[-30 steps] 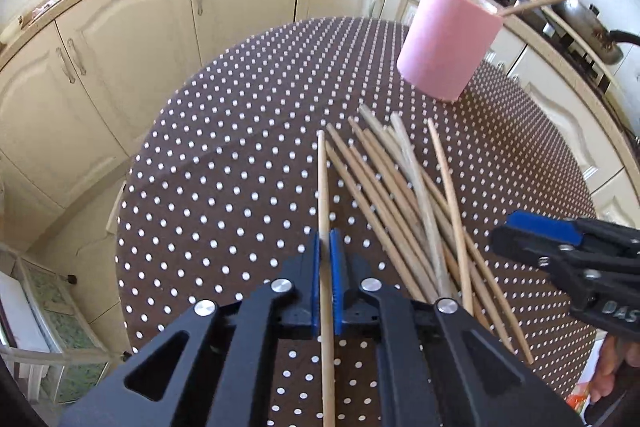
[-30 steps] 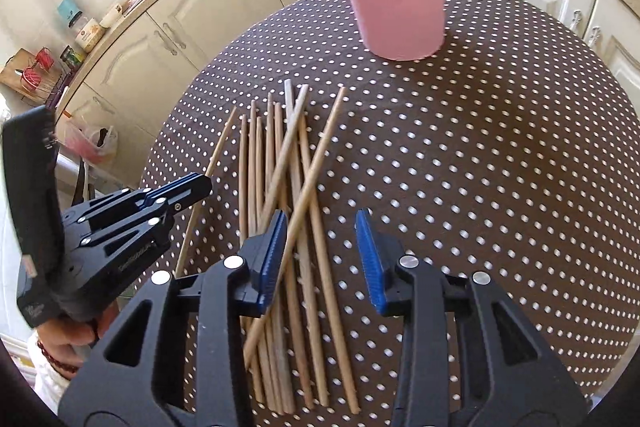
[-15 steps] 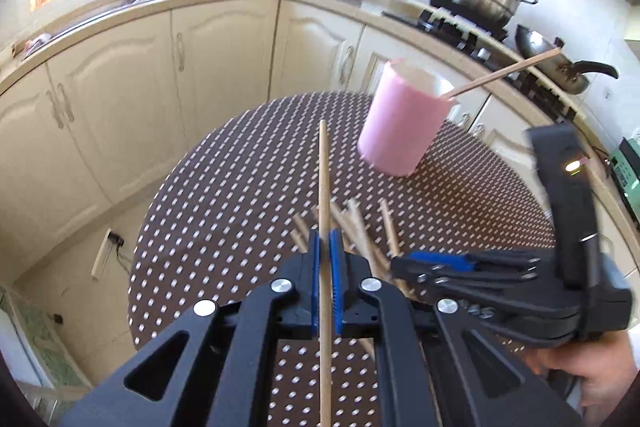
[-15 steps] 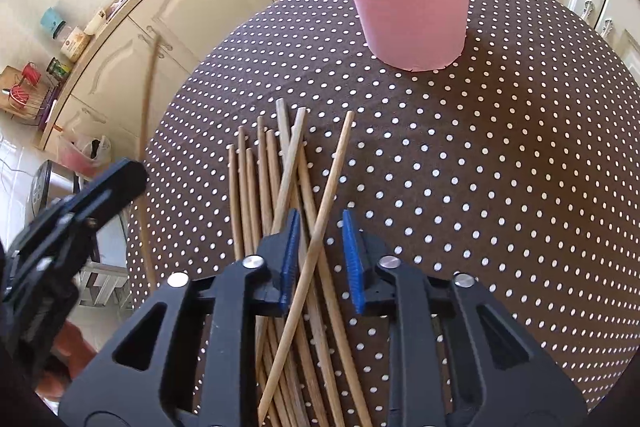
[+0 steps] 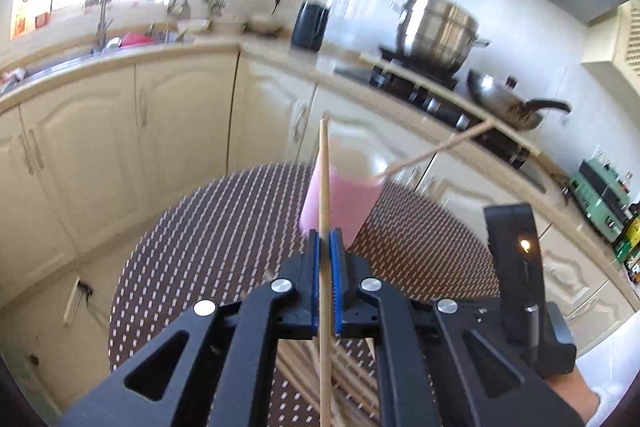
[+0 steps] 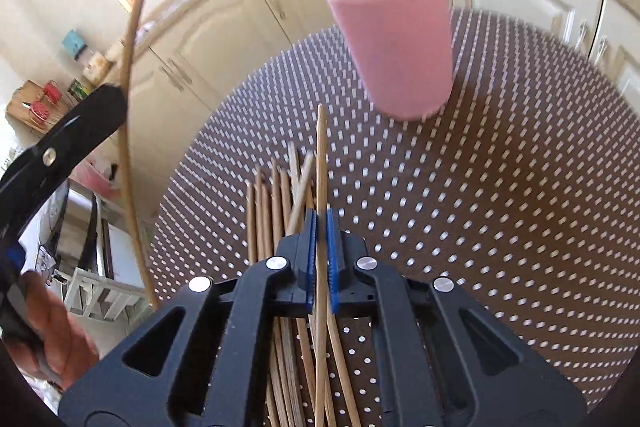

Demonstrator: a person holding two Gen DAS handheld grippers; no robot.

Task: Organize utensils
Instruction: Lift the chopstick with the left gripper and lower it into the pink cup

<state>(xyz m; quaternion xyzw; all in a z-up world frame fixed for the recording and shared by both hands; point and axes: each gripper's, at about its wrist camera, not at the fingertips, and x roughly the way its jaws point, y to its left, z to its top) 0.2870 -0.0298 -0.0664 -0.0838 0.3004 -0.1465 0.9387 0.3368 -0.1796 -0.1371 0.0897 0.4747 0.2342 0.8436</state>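
Note:
My left gripper (image 5: pixel 325 243) is shut on one wooden chopstick (image 5: pixel 324 179) and holds it raised, pointing toward the pink cup (image 5: pixel 340 203). That cup holds one chopstick (image 5: pixel 436 149) leaning right. My right gripper (image 6: pixel 321 227) is shut on another chopstick (image 6: pixel 321 163) just above the pile of several chopsticks (image 6: pixel 276 203) on the dotted table. The pink cup (image 6: pixel 396 47) stands ahead of it. The left gripper (image 6: pixel 64 143) with its chopstick (image 6: pixel 128 67) shows at the left of the right wrist view.
The round table has a brown white-dotted cloth (image 6: pixel 500 187). Cream kitchen cabinets (image 5: pixel 120 147) curve behind it. A stove with a steel pot (image 5: pixel 436 31) and a pan (image 5: pixel 504 99) is at the back right.
My left gripper lifted its chopstick well above the table and tilted up toward the cup. My right gripper closed on a chopstick from the pile.

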